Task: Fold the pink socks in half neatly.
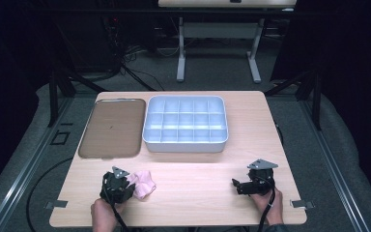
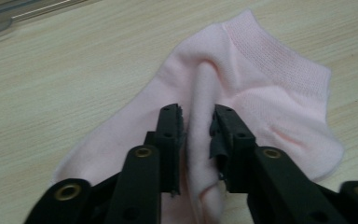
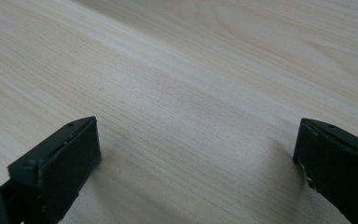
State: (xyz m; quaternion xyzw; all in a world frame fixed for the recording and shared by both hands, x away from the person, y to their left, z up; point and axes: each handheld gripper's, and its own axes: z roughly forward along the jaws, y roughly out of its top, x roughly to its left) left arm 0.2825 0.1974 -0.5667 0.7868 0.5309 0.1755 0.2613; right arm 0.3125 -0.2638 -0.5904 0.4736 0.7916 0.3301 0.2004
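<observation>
Dark room, grey floor (image 1: 212,77), second white-legged table (image 1: 220,29) behind, black cables (image 1: 130,65).

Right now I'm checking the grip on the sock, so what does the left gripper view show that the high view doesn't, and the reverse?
Left gripper view: a raised fold of the pink sock pinched between the left hand-held gripper jaws, and the sock's ribbed cuff.

High view: the compartment tray, brown tray, and right hand-held gripper, apart from the sock.

Both: sock, left hand-held gripper, wooden table.
</observation>
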